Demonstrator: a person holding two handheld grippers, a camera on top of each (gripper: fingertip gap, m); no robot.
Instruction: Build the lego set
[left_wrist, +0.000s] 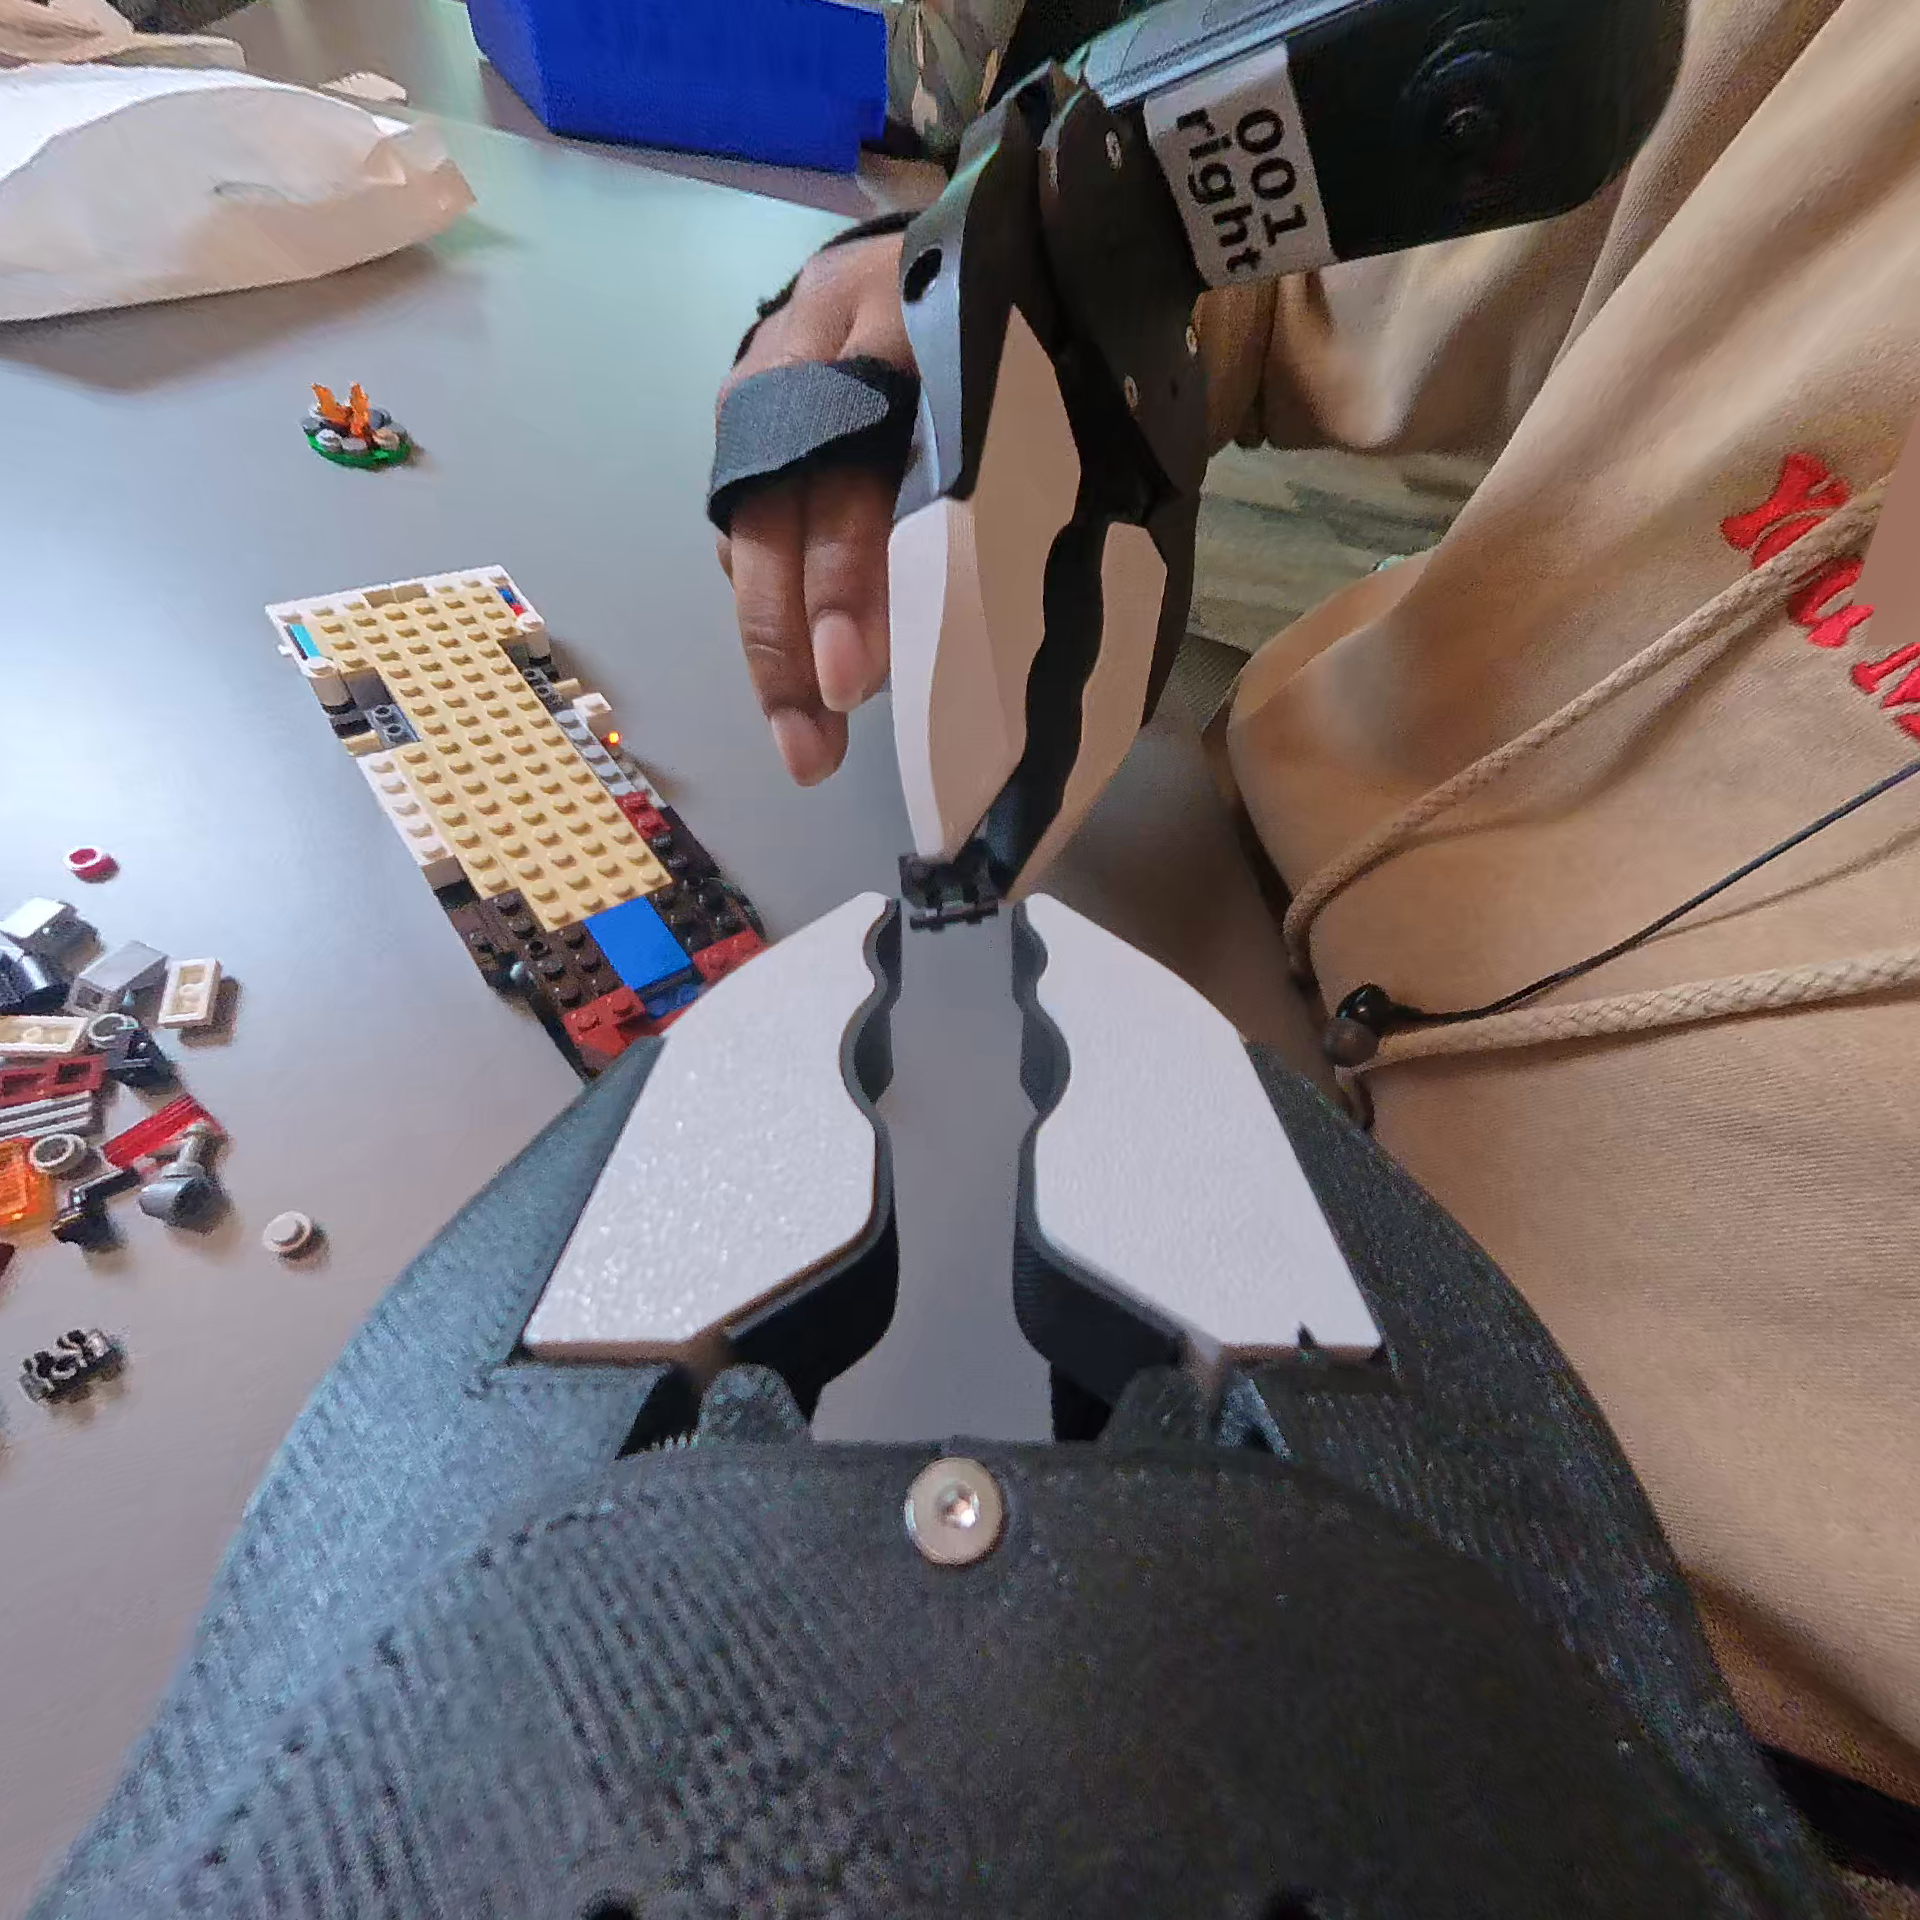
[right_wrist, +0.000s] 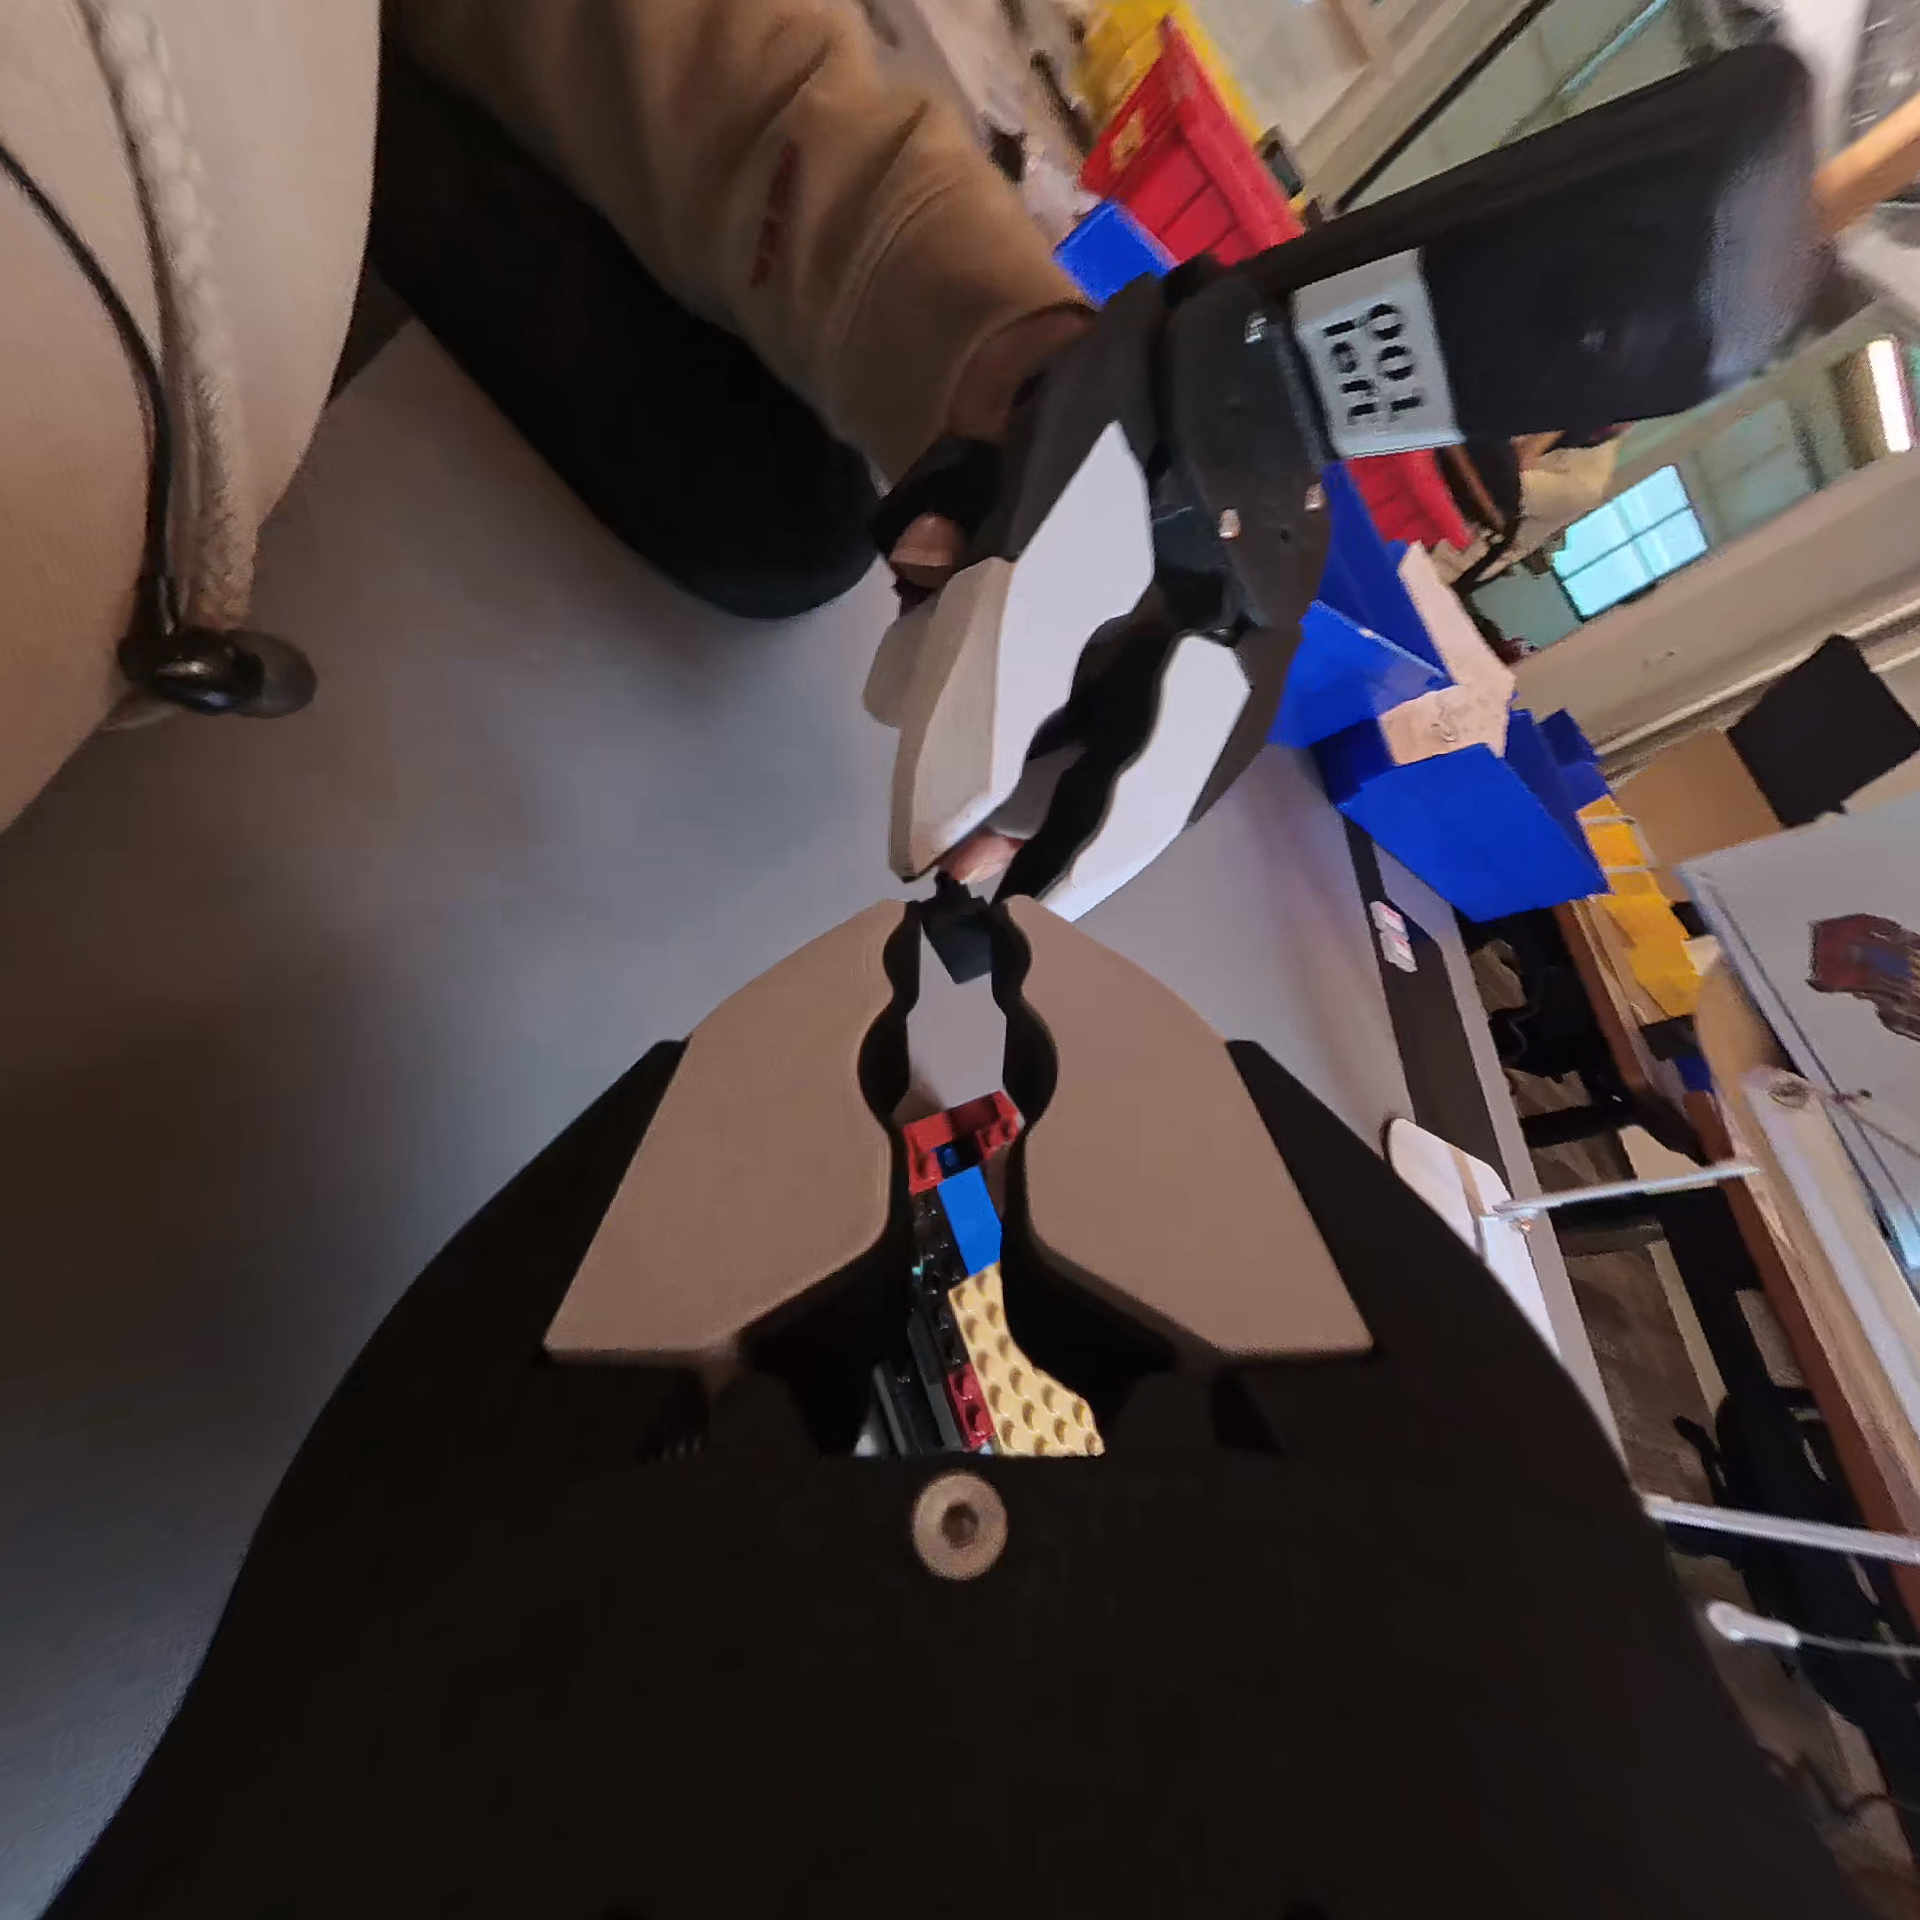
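A small black brick piece (left_wrist: 948, 891) hangs above the grey table (left_wrist: 520, 343), clamped in the right gripper (left_wrist: 961, 847). The left gripper (left_wrist: 954, 914) meets it, fingertips apart around its lower end; grip uncertain. At ten o'clock lies a tan-studded brick model (left_wrist: 499, 769); loose bricks (left_wrist: 94, 1060) at nine o'clock.

bare grey table (left_wrist: 582, 343) ahead; brick model (left_wrist: 499, 790), loose bricks (left_wrist: 94, 1049) left

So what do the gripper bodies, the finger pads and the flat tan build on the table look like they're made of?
Left gripper body: likely 3D-printed black plastic, with fine layer ridges. Finger pads: matte light grey, grainy, possibly plastic or rubber. Studded brick build: glossy moulded plastic with regular stud rows. Grey table: smooth, faintly reflective, probably laminate.
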